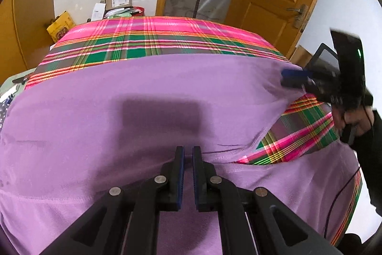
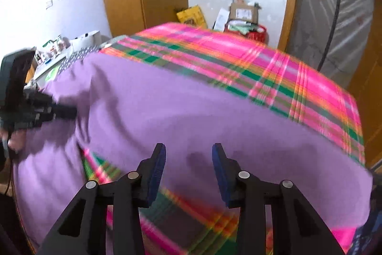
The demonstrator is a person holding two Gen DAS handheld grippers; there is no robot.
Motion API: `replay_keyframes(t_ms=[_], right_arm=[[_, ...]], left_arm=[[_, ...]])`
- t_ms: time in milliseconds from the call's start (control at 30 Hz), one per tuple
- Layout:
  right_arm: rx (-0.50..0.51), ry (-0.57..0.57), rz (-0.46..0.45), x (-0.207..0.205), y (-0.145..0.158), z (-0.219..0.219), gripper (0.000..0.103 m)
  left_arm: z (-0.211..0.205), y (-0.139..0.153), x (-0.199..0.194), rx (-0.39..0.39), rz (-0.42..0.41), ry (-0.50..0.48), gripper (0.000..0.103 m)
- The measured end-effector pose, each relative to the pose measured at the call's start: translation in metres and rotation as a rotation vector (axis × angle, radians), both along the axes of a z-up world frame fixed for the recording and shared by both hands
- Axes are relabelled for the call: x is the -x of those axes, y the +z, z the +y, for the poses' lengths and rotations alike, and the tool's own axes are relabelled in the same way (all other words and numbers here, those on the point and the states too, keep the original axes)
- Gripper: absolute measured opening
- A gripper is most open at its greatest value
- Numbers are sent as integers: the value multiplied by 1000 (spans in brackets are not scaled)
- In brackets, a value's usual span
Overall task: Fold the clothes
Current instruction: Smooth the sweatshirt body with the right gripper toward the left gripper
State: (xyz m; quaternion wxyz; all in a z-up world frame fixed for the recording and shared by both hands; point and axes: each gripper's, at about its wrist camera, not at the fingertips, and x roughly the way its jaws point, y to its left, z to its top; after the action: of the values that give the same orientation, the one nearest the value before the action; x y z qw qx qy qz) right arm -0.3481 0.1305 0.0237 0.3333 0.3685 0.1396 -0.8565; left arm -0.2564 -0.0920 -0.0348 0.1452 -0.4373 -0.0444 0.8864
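The purple garment (image 1: 148, 87) is spread over a plaid sheet (image 1: 152, 40) on a bed, covering most of its near part. A wedge of plaid (image 1: 298, 133) is exposed between the main body of the cloth and a strip of purple lying nearer the edge, so a fold appears to be in progress, with cloth being carried across the bed.

For the fold to be done well, the pinched edge should be kept taut and level between the two grippers, and both should be moved together so the cloth is laid down without the diagonal creases that are already seen running from the far corner. The edges should be lined up before anything is let go.

The left gripper (image 1: 188, 152) is seen with its jaws drawn nearly together, and a ridge of purple fabric is pinched between the blue pads (image 1: 181, 173); puckers radiate from the pinch. In the right wrist view it is seen at the far left, held by a hand (image 2: 14, 140), its tip sunk into gathered cloth.

The right gripper (image 2: 188, 154) is held with its jaws well apart above the fabric, nothing being gripped between them in its own view. In the left wrist view its tip lies at the garment's far right corner, where the cloth is bunched; whether that corner is touched cannot be told, as the picture is blurred.
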Motion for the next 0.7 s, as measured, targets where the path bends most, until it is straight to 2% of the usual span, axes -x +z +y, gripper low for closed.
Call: replay_keyframes(t_ms=[167, 400, 533, 700], right_arm=[[-2, 100, -8, 45, 6, -38, 45], [-66, 232, -64, 99, -17, -99, 45], [-111, 295, -104, 118, -33, -121, 45], [-113, 333, -138, 126, -34, -126, 44]], left_arm=[[-7, 13, -10, -28, 44, 19, 6], [-35, 3, -4, -33, 7, 112, 6], [-38, -3, -3, -42, -3, 106, 6], [-39, -6, -5, -52, -10, 101, 6]])
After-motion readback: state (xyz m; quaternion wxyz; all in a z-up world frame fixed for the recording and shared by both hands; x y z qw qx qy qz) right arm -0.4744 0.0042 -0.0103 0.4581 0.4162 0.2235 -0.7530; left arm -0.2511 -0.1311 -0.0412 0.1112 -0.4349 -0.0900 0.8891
